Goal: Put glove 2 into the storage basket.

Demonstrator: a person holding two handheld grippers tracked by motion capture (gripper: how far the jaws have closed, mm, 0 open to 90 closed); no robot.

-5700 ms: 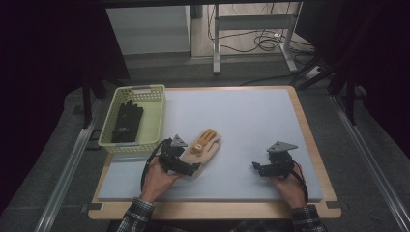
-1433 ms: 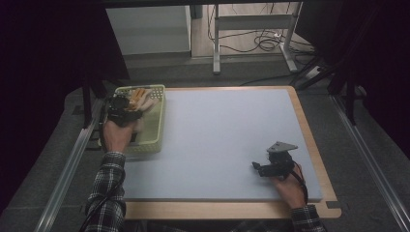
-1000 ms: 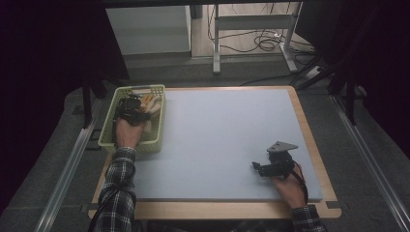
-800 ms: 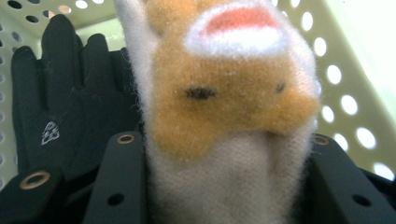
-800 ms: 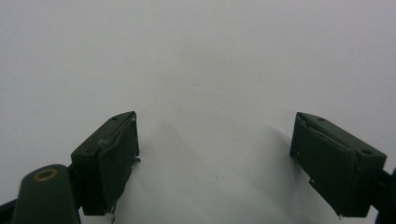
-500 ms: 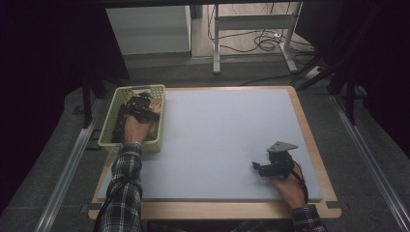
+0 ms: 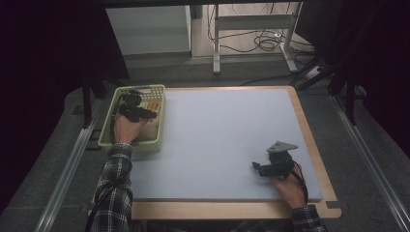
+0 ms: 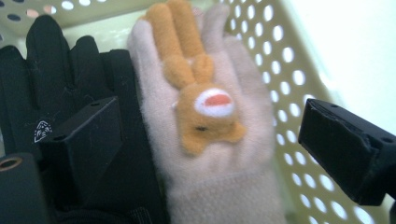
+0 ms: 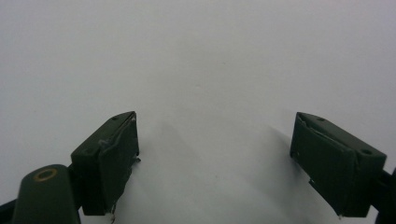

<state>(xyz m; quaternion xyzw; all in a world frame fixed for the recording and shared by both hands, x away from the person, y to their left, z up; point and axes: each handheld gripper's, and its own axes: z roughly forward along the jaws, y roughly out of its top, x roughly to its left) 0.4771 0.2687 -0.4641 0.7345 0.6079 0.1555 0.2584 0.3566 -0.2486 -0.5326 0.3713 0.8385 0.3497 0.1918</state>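
Note:
A beige glove [image 8: 210, 154] with an orange plush animal sewn on it lies in the pale yellow basket [image 8: 289, 84], beside a black glove [image 8: 60, 93]. My left gripper [image 8: 205, 149] hovers over the beige glove, its jaws wide apart on either side of it and not pressing it. In the high view the left gripper [image 7: 138, 112] is inside the basket [image 7: 107, 137] at the table's left edge. My right gripper [image 7: 263, 169] rests on the mat near the front right, open, with nothing between its jaws [image 9: 215, 163].
A light blue mat [image 7: 227, 140] covers the wooden table [image 7: 232, 210]. Beyond the far edge stand a white cabinet [image 7: 147, 29] and metal legs with cables [image 7: 256, 43]. Dark frame rails run along both sides of the table.
My left gripper carried the beige glove from the mat's middle into the basket, let it go and drew back slightly. The right gripper has stayed in place.

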